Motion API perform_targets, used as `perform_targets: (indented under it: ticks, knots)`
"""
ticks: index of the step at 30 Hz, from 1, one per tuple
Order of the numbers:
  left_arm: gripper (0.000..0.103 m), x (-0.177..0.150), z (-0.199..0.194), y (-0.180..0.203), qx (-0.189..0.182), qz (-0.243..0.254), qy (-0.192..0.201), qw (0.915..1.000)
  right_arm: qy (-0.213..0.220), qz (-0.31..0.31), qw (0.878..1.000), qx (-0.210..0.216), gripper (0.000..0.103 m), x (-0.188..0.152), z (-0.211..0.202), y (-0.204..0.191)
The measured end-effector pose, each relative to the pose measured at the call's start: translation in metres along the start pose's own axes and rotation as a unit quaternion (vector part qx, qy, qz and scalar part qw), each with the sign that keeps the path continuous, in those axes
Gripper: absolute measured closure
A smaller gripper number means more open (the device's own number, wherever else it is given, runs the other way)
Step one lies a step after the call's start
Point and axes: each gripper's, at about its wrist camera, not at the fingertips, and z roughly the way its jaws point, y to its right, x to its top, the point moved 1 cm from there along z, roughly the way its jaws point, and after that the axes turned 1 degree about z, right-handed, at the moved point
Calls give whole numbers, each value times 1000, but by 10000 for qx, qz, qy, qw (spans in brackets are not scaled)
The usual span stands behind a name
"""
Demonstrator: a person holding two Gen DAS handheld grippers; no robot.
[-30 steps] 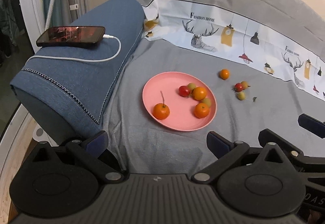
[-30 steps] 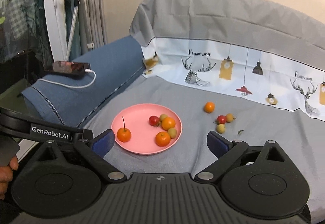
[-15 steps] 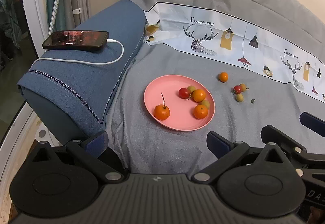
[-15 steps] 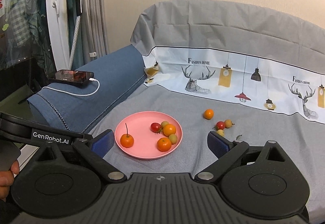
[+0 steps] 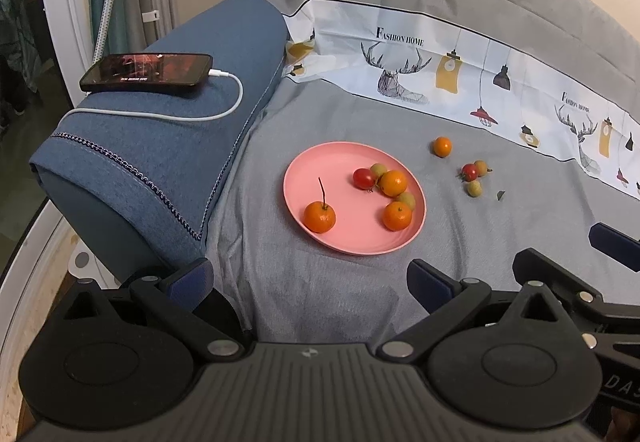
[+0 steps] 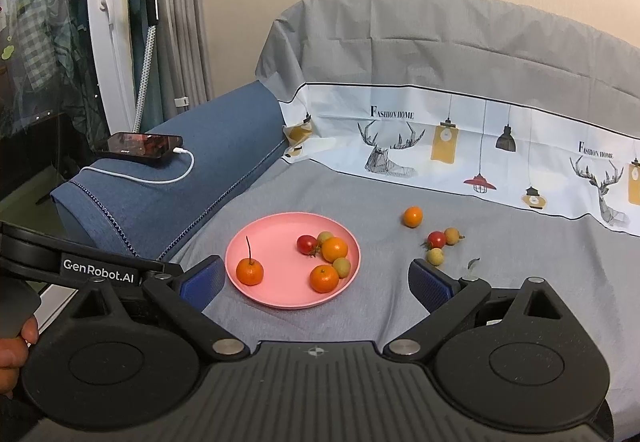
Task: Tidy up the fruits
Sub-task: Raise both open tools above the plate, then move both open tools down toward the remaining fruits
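Both my hand-held grippers, left [image 5: 308, 280] and right [image 6: 316, 280], are spread wide and hold nothing. The pink plate [image 6: 276, 294] on the sofa seat holds six fruits. Four more fruits [image 6: 436, 240] lie just beside it, toward the seat's back edge.

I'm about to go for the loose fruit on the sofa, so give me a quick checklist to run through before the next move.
1. Left claw open, nothing held: ok.
2. Right claw open, nothing held: ok.
3. Round pink plastic plate has bare room for more fruit: ok.
4. All fruit on the plate: not ok; a small orange citrus, a red cherry tomato and two small yellowish fruits lie on the grey sofa cover.
5. Loose fruit unobstructed: ok.
6. Fruit firmness: cannot tell.
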Motion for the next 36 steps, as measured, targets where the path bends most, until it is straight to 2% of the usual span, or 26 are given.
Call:
perform_targets:
  ticks: [36]
  knots:
    - [0,14,39,5,159,103,-385,9991,-464,185,9987,54,5,-4,41,15]
